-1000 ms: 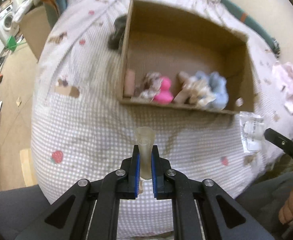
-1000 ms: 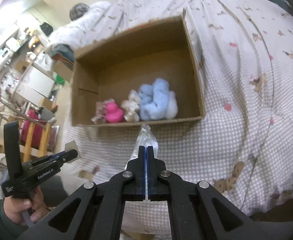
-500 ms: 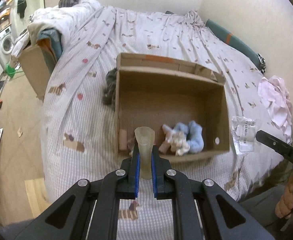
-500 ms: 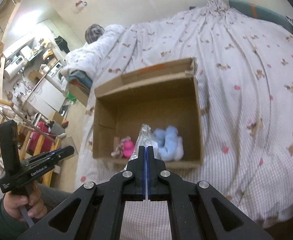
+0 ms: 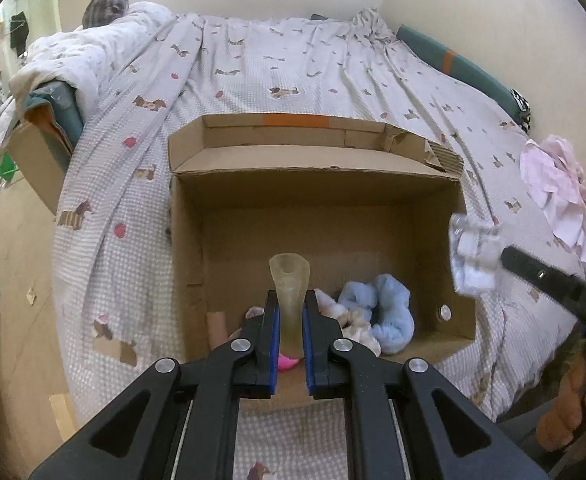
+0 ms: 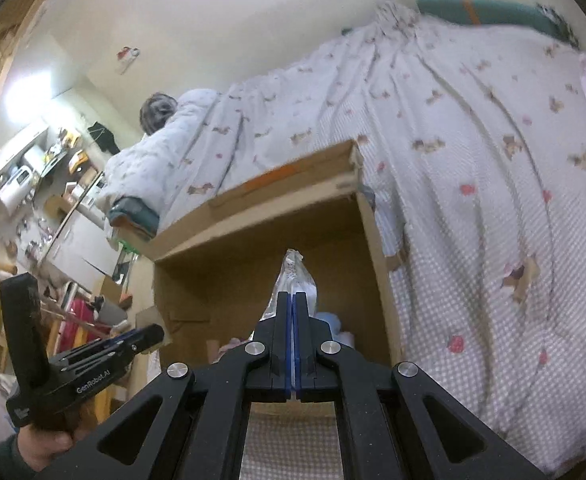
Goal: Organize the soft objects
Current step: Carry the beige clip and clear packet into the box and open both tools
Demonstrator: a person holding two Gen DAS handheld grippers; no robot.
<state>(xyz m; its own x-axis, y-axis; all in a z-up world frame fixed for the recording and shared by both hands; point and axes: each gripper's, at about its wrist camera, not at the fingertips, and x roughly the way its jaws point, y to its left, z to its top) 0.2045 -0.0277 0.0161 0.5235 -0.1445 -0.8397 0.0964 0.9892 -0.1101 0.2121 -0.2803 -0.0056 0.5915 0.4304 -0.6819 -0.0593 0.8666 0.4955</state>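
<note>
Both grippers have been carried forward and tipped up since a second ago, so the box (image 5: 317, 216) now fills each view and its near wall is passed under the fingers. The left gripper (image 5: 291, 320) is clenched on a pale, translucent tube (image 5: 290, 280), held upright with its long axis along the fingers and its open end uppermost. The right gripper (image 6: 293, 340) is closed flat on a crinkled clear packet (image 6: 293, 280), whose free end stands up beyond the tips; from the left view the packet (image 5: 473, 256) is seen over the box's right wall.

A blue plush (image 5: 385, 312), a cream plush (image 5: 353, 320) and a pink toy (image 5: 287, 362) are already gathered against the near wall inside the box. The bed (image 5: 253, 64) lies under everything.

The tube is judged to be over the near middle of the box floor, directly above the pink toy, so the left hand appears nearer to a drop. The packet seems to need carrying a little further left to be well inside the wall.
</note>
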